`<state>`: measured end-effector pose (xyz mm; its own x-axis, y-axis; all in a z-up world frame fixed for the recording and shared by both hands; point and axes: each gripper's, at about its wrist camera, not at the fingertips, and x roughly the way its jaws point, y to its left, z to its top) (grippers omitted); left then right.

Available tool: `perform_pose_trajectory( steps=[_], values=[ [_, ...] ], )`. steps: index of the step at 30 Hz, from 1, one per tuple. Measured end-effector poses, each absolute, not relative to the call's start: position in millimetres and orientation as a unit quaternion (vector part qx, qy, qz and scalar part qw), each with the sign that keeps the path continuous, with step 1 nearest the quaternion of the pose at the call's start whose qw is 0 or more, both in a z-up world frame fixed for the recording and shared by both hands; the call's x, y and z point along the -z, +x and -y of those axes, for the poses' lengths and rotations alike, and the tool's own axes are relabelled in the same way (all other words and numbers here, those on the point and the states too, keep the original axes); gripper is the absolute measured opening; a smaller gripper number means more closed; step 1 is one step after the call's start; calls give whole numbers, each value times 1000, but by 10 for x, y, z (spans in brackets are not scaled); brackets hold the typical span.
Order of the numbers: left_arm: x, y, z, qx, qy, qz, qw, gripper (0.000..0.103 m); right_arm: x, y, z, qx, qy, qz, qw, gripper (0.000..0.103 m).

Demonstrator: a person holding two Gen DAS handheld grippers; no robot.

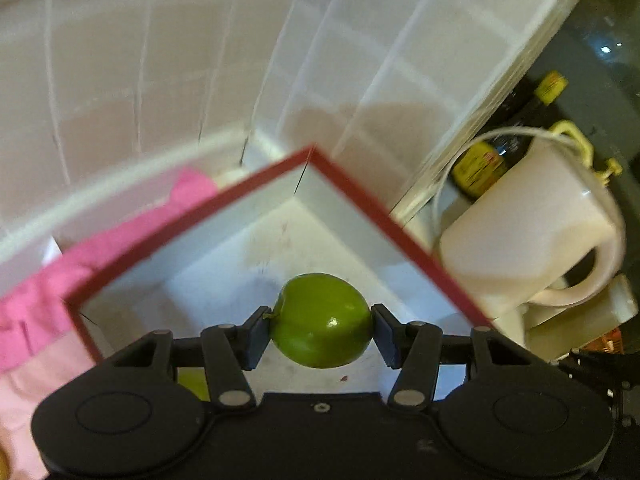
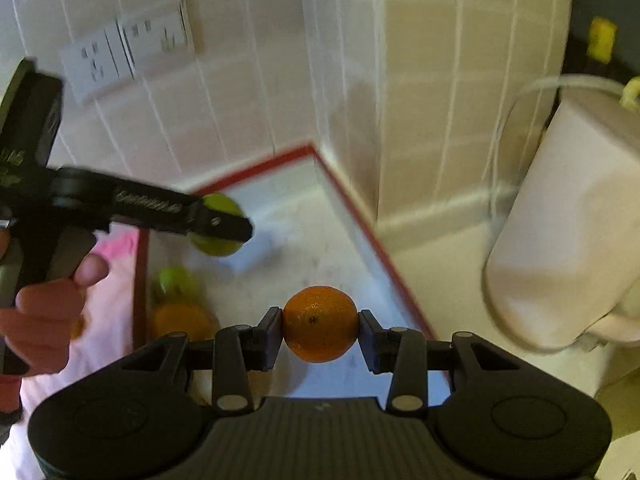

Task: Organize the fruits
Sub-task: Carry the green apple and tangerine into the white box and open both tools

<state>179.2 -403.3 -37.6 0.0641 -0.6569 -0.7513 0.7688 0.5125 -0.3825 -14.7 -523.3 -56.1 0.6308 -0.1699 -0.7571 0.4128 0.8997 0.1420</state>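
Observation:
My left gripper (image 1: 321,322) is shut on a green lime (image 1: 322,320) and holds it above the white inside of a red-rimmed box (image 1: 360,196). My right gripper (image 2: 320,326) is shut on an orange (image 2: 319,323) above the same box (image 2: 352,208). In the right wrist view the left gripper (image 2: 224,224) reaches in from the left with its lime (image 2: 218,204). Another green fruit (image 2: 176,280) and another orange (image 2: 180,320) lie in the box's near left corner. A bit of green fruit (image 1: 192,384) shows under my left gripper.
A pink cloth (image 1: 100,248) lies left of the box. A white jug (image 1: 532,224) with a handle stands right of it, also in the right wrist view (image 2: 568,240). Dark bottles with yellow labels (image 1: 480,164) stand behind the jug. Tiled walls (image 2: 240,80) with sockets (image 2: 128,48) close the corner.

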Motion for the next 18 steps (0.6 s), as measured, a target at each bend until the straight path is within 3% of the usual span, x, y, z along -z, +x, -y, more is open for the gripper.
perform_pose_trajectory(
  steps=[7, 18],
  values=[
    [620, 1795, 4215, 479, 75, -496, 720, 65, 925, 18, 5217, 154, 158, -443, 869, 42],
    [720, 1779, 4338, 480, 84, -503, 714, 65, 1036, 78, 5196, 156, 164, -463, 857, 43]
  ],
)
